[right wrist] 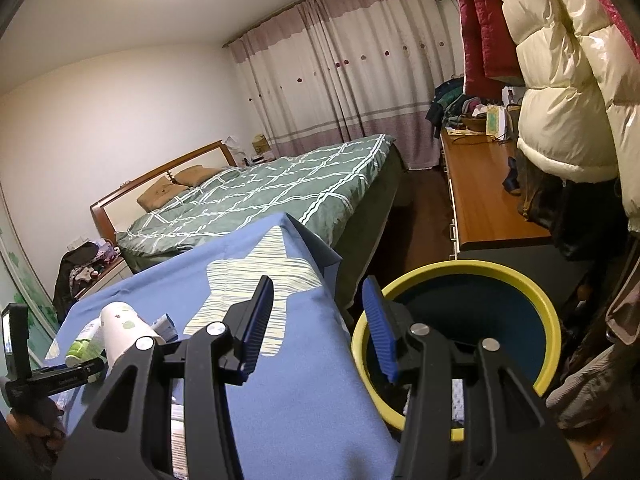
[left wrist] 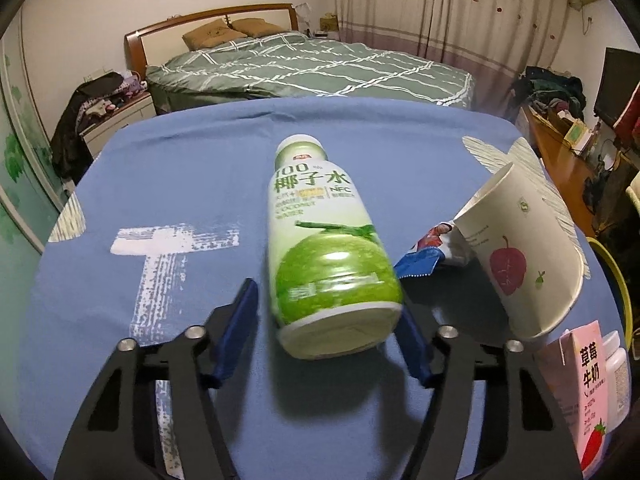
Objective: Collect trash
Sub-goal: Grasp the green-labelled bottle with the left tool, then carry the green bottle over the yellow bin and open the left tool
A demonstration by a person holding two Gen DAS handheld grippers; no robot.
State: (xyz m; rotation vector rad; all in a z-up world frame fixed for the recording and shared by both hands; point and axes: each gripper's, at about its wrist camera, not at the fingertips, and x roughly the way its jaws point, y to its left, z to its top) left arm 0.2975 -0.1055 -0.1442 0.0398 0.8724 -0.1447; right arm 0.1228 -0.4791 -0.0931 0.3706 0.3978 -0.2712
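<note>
A green and white coconut water bottle [left wrist: 320,236] lies on the blue tablecloth [left wrist: 180,184], its base toward me. My left gripper [left wrist: 328,332] is open, its blue pads on either side of the bottle's base without clamping it. A white paper cup [left wrist: 520,252] with a red print lies tipped at the right, a crumpled blue wrapper [left wrist: 424,256] between it and the bottle. A pink strawberry milk carton [left wrist: 592,396] stands at the lower right. My right gripper [right wrist: 320,320] is open and empty, above the table's edge next to a yellow-rimmed bin [right wrist: 472,340]. The cup [right wrist: 124,332] and bottle [right wrist: 82,346] show at its left.
A white jar [left wrist: 616,368] stands behind the carton. The bin stands on the floor off the table's right edge [right wrist: 340,320]. A bed [left wrist: 304,68] lies beyond the table, a wooden sideboard [right wrist: 484,192] and hanging coats [right wrist: 568,80] to the right.
</note>
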